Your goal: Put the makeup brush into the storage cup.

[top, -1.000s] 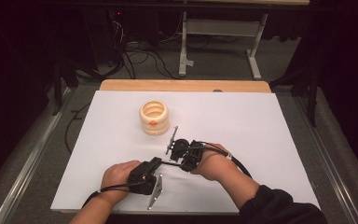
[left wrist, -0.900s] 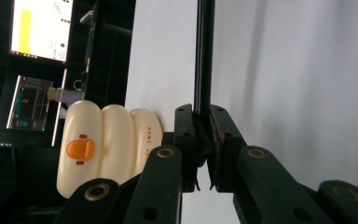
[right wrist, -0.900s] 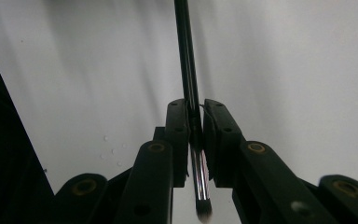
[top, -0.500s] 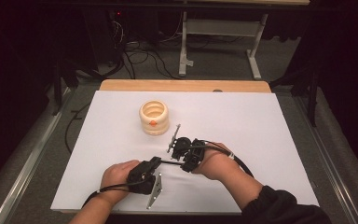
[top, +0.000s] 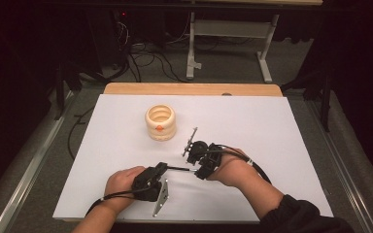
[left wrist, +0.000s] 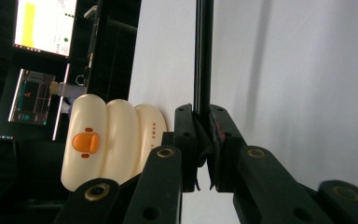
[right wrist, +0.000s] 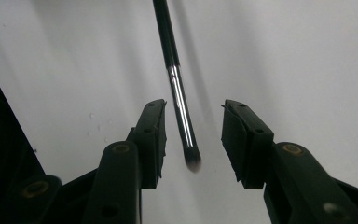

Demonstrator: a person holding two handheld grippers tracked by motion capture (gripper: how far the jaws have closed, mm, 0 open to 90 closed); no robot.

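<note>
A thin black makeup brush (left wrist: pixel 203 56) runs level above the white table between my two hands. My left gripper (left wrist: pixel 203 140) is shut on its handle, also seen at the front left of the high view as the left gripper (top: pixel 163 168). The brush's metal ferrule and dark bristle tip (right wrist: pixel 192 161) lie between the jaws of my right gripper (right wrist: pixel 193 135), whose pads stand apart from it on both sides. Those jaws have just been opening. In the high view the right gripper (top: pixel 194 164) faces the left one across the brush (top: pixel 178 169).
A cream ribbed ring-shaped cup (top: pixel 160 122) with an orange duck mark stands on the white table (top: pixel 272 126) behind the hands; it also shows as the cup (left wrist: pixel 109 140). Cables trail from both grippers toward the front edge. Dark floor and a metal stand lie beyond the table.
</note>
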